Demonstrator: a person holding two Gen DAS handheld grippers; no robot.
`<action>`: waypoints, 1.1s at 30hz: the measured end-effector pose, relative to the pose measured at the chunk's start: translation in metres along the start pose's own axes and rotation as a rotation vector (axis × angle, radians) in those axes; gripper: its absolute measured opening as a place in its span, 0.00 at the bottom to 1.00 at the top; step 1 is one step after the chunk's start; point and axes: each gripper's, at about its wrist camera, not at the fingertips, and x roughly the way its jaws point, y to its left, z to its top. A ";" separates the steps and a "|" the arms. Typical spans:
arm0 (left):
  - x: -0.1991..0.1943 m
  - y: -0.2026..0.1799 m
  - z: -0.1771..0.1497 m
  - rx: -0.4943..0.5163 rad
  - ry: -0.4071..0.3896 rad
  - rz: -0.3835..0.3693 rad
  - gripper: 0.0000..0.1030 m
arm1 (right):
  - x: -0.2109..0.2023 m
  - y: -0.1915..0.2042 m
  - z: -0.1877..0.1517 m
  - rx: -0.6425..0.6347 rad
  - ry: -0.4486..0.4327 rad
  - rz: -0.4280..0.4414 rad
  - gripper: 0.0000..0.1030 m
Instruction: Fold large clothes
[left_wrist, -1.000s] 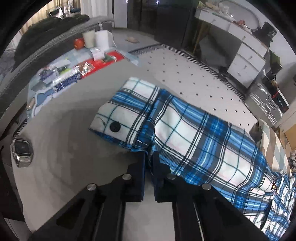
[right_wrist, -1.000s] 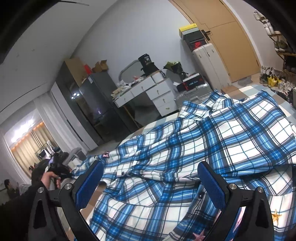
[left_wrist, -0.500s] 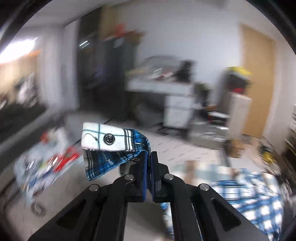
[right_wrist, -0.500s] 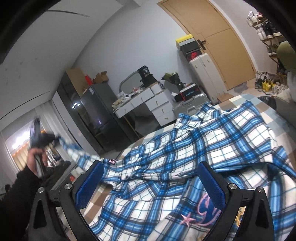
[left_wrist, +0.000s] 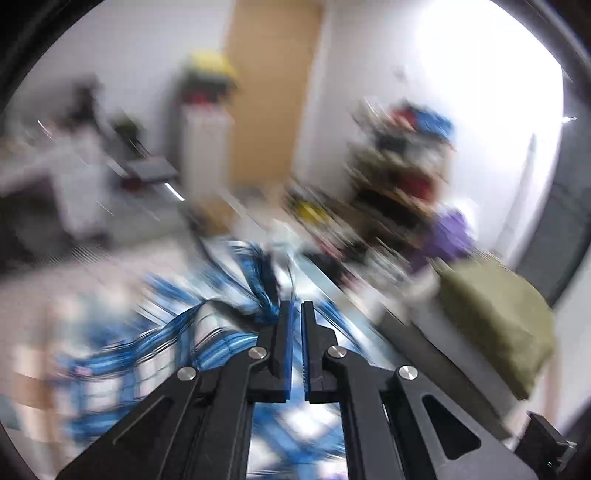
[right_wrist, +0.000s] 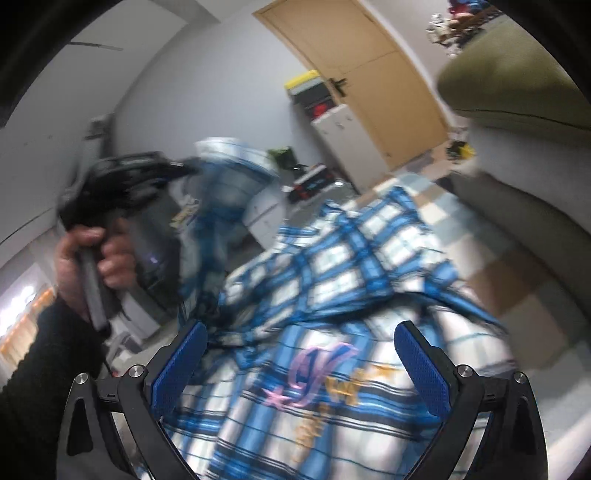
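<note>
- A person is working with two handheld grippers on a blue and white plaid shirt (right_wrist: 332, 266) that is lying spread and rumpled, not yet folded
- The left gripper (left_wrist: 295, 310) is showing its jaws pressed together, clamped on a blurred bunch of the shirt's cloth, likely a sleeve
- In the right wrist view, a hand (right_wrist: 92, 258) is holding that gripper raised at the left, with plaid cloth hanging from its tip
- The right gripper (right_wrist: 299, 343) is hovering over the shirt's printed panel with jaws wide apart, gripping nothing
- Judging by the loose, uneven cloth, folding is at an early stage; most folds are remaining
</note>
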 end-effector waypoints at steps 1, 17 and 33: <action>0.018 -0.009 -0.009 -0.021 0.047 -0.041 0.00 | -0.001 -0.004 0.000 0.005 0.007 -0.014 1.00; -0.049 0.097 -0.073 -0.151 0.119 0.210 0.79 | 0.078 -0.001 0.072 -0.088 0.172 -0.087 1.00; -0.011 0.164 -0.132 -0.203 0.321 0.302 0.79 | 0.267 -0.035 0.107 -0.387 0.495 -0.486 0.32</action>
